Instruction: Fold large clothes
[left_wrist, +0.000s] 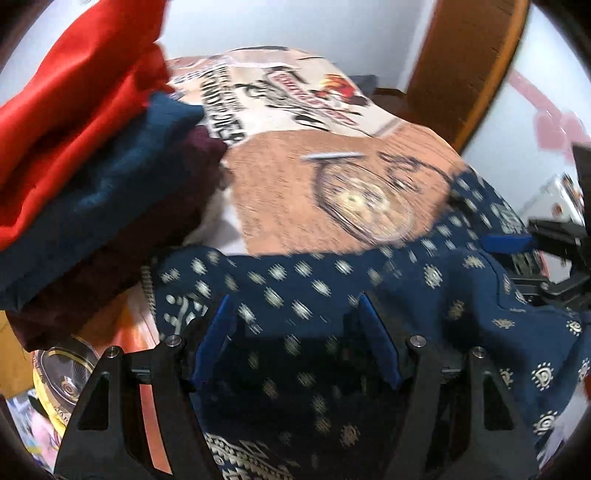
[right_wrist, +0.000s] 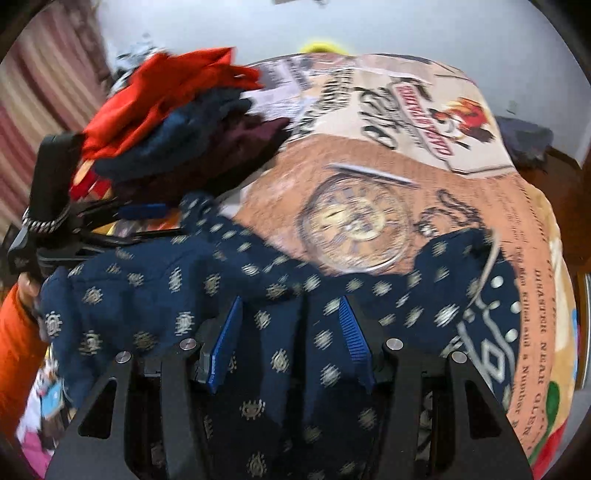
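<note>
Left claw (left_wrist: 295, 332): blue pads spread apart, navy patterned garment (left_wrist: 332, 295) lying loose between and under them, not pinched. Right claw (right_wrist: 288, 343): pads likewise apart, a fold of the same cloth running between them, no clamp visible. Garment sits at the near edge of the tabletop (left_wrist: 288, 192), over a printed cover with a watch picture. Stack of folded clothes (left_wrist: 92, 155), red on top, just beside it on the left. Risk, as I judge it: with neither claw gripping, the cloth may slide off the near edge, or a sweep could topple the stack.
</note>
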